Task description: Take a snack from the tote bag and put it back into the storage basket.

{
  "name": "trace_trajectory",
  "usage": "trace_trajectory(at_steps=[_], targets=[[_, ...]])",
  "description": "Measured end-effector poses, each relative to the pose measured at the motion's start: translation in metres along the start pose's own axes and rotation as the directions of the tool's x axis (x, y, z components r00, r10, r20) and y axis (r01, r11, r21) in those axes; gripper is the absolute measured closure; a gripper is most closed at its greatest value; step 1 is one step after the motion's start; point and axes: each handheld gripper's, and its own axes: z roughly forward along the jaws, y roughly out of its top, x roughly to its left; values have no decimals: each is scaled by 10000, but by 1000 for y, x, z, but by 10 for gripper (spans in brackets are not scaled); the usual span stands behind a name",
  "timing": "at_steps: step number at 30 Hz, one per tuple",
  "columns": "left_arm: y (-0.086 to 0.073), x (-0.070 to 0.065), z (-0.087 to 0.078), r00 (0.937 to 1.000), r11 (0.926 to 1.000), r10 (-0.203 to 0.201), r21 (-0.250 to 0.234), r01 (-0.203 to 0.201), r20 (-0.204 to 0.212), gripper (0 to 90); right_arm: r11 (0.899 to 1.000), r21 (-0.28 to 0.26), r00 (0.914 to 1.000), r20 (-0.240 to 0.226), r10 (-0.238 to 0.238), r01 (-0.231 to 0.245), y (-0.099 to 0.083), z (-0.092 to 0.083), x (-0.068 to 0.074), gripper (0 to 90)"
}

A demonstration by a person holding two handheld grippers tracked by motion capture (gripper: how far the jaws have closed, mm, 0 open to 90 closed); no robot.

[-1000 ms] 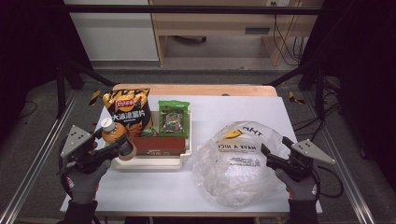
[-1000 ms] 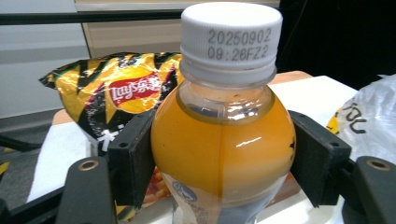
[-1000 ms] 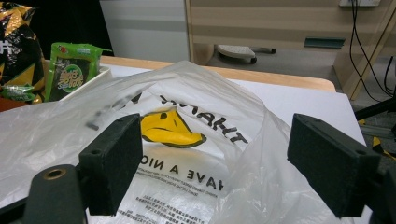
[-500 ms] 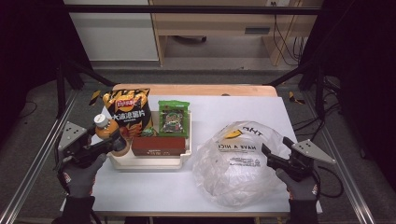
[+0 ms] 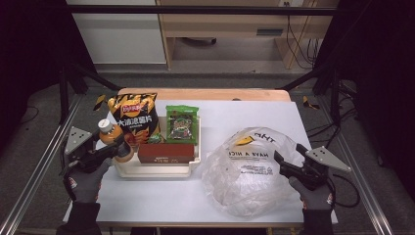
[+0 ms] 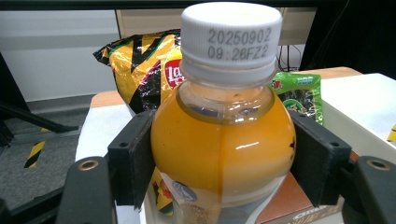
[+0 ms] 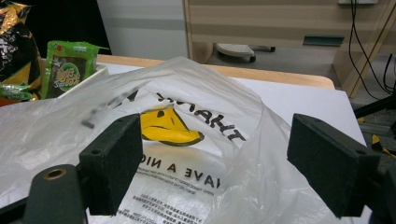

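Item: juice bottle (image 5: 113,138), white cap, orange drink, at the tray's (image 5: 161,170) left edge. Clamped at its rounded shoulder by the left gripper (image 5: 115,148). Likely heavy, rigid, slick; grip below the shoulder. Right gripper (image 5: 280,164) released beside bag (image 5: 244,171)
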Motion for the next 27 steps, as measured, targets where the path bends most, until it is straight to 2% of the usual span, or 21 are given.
trace_trajectory(at_steps=[3,8,27], targets=[[-2,0,3,10000,10000,32,6,-32,-14,296,10000,4,10000,-17,23,-23,0,0,0,187],[-7,0,11,9999,9996,95,276,-94,-44,296,10000,12,10000,-15,2,-2,-1,1,0,187],[-30,0,21,9993,9935,334,1091,-316,-150,296,10000,48,10000,-12,13,-13,-2,1,0,187]])
